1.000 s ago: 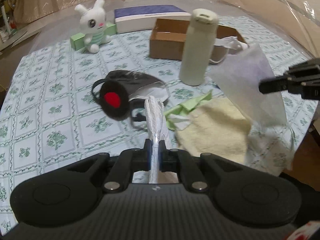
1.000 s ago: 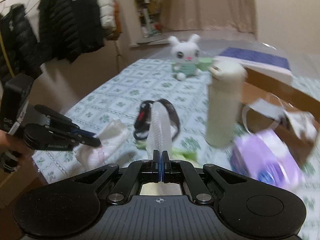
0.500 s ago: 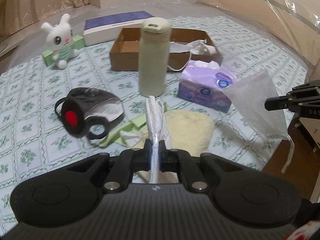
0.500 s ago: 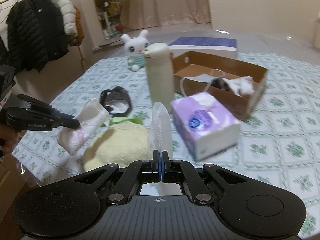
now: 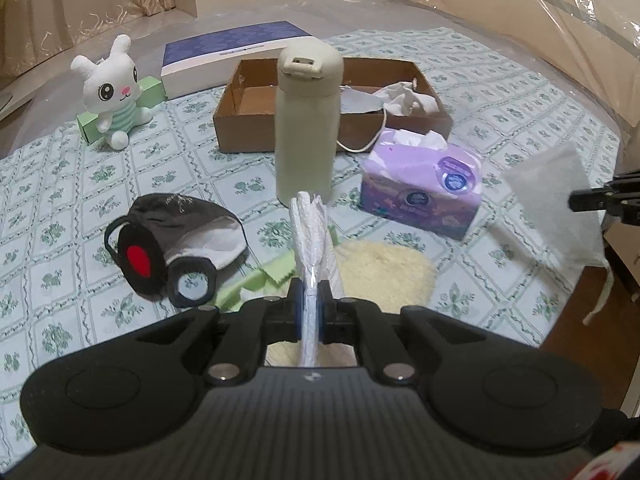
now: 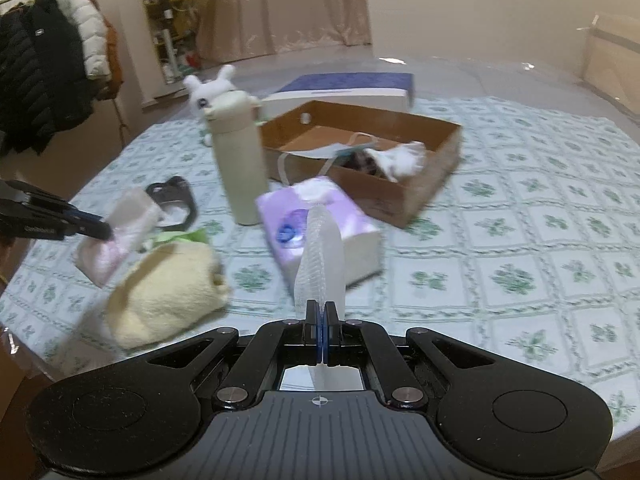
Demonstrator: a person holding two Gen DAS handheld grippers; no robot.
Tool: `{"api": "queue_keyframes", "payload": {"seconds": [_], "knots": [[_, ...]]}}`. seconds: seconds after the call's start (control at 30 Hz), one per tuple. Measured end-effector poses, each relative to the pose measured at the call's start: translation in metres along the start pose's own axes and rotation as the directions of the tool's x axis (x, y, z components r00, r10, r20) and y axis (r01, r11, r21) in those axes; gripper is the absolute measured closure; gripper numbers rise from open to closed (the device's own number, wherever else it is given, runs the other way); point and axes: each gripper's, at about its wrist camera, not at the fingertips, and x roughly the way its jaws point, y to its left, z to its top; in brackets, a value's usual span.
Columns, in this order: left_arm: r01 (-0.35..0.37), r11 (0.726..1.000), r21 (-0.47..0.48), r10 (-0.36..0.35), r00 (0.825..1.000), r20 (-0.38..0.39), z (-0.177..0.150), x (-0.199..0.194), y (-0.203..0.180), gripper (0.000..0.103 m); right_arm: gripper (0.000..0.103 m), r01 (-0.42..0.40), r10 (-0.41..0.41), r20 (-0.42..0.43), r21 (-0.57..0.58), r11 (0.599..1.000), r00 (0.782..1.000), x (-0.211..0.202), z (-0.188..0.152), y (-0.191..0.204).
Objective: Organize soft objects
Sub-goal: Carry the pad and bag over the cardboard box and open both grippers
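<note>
White gauze mask (image 6: 320, 264) sticks up from the right gripper (image 6: 321, 320), pinched; left gripper (image 5: 311, 304) clamps a white packet (image 5: 312, 232) above the table's near edge.

The left tongs (image 5: 309, 309) are closed, their jaws pinching a folded white quilted piece (image 5: 314, 240) that stands up edge-on between the blue pads; seen from the right wrist, the same tongs (image 6: 96, 228) reach in from the left edge, held level above the tabletop (image 6: 520, 240) with the piece hanging from their tips. The right tongs (image 6: 321, 322) are closed too — jaws pressed nearly flat together on a thin translucent white sheet (image 6: 320, 264) that rises upright from the pads. From the left wrist they (image 5: 576, 202) enter at the right edge, pointing inward, sheet fanned out from the tip.
</note>
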Motion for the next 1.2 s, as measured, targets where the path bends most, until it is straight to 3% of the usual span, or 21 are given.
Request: {"api": "queue_keyframes", "payload": {"seconds": [0.23,0.57,0.9,1.2], "knots": [[-0.013,1.000,-0.007,0.013,1.000,-0.004,0.023,0.019,0.016,0.098,0.103,0.068,-0.068,-0.005,0.014,0.998,0.998,0.001,0.007,-0.032],[-0.036,0.999,0.013,0.036,0.999,-0.001,0.059,0.046,0.041,0.098,0.103,0.102,-0.102,0.001,-0.028,0.994,0.995,0.021,0.036,-0.058],[-0.049,0.993,0.112,0.046,0.998,0.033,0.113,0.074,0.072,0.098,0.103,0.085,-0.082,0.036,-0.119,0.989,0.996,0.049,0.089,-0.086],[0.010,0.986,0.166,-0.024,0.996,0.082,0.175,0.109,0.105,0.098,0.103,-0.003,0.016,0.053,-0.224,0.974,0.998,0.093,0.154,-0.088]]}}
